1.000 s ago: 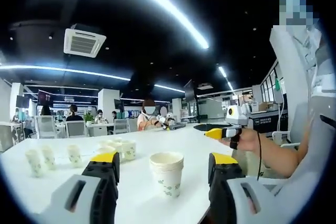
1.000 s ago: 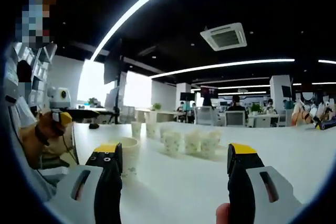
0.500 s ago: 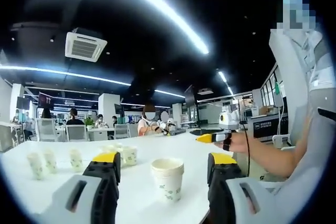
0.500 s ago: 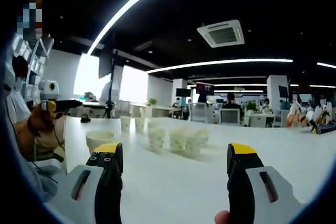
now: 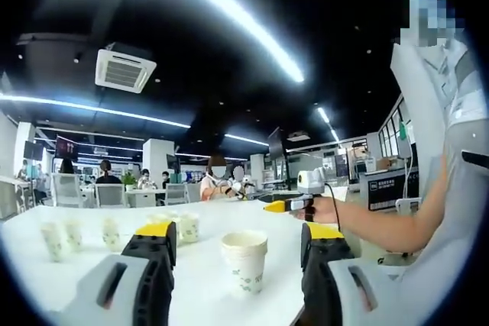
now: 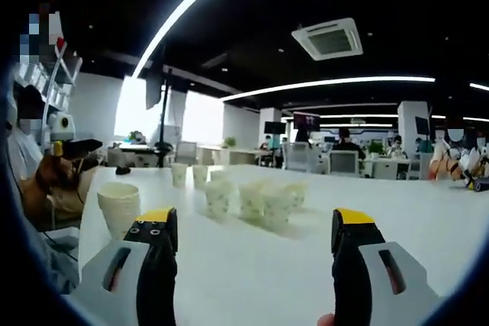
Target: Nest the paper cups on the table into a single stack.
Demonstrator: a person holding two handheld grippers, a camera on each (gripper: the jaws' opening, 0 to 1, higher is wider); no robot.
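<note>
with jaws apart and empty, the left gripper point(image 5: 233, 253) frames the started stack point(image 5: 244, 259) on the table point(image 5: 84, 253), while the equally open right gripper point(image 6: 254, 246) faces loose cups point(image 6: 252, 200) awaiting nesting.

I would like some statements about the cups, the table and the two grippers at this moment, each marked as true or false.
1. The stack of nested cups stands upright on the white table. True.
2. The left gripper is shut on a cup. False: its jaws stand open, one on each side of the stack, which stands farther off on the table.
3. Several single cups stand apart on the table. True.
4. The right gripper holds a cup. False: its jaws are open and empty.
5. All cups lie on their sides. False: they stand upright.
</note>
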